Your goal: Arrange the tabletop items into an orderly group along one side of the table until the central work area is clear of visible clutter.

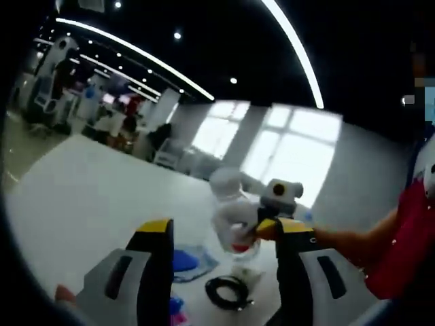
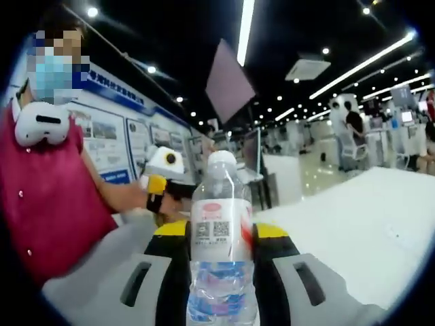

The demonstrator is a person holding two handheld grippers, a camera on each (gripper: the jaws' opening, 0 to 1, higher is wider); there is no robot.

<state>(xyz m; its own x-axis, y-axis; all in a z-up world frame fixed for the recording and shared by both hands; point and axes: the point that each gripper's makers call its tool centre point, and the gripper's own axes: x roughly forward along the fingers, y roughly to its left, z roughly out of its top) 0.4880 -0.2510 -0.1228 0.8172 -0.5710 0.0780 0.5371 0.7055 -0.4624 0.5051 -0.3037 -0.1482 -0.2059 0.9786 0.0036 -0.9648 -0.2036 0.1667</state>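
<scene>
The right gripper (image 2: 221,234) clamps an upright water bottle (image 2: 221,231) at centre frame, blocking the view ahead. The left gripper (image 1: 224,234) gapes wide above the white table (image 1: 88,197); a black cable coil (image 1: 228,292) and blue item (image 1: 183,260) lie at lower centre.

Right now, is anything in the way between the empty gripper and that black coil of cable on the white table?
Nothing visible blocks it. The left gripper, jaws open and empty, looks down at the black coiled cable on the white table. The right gripper, gripping a clear plastic water bottle, hangs beyond the coil.
</scene>
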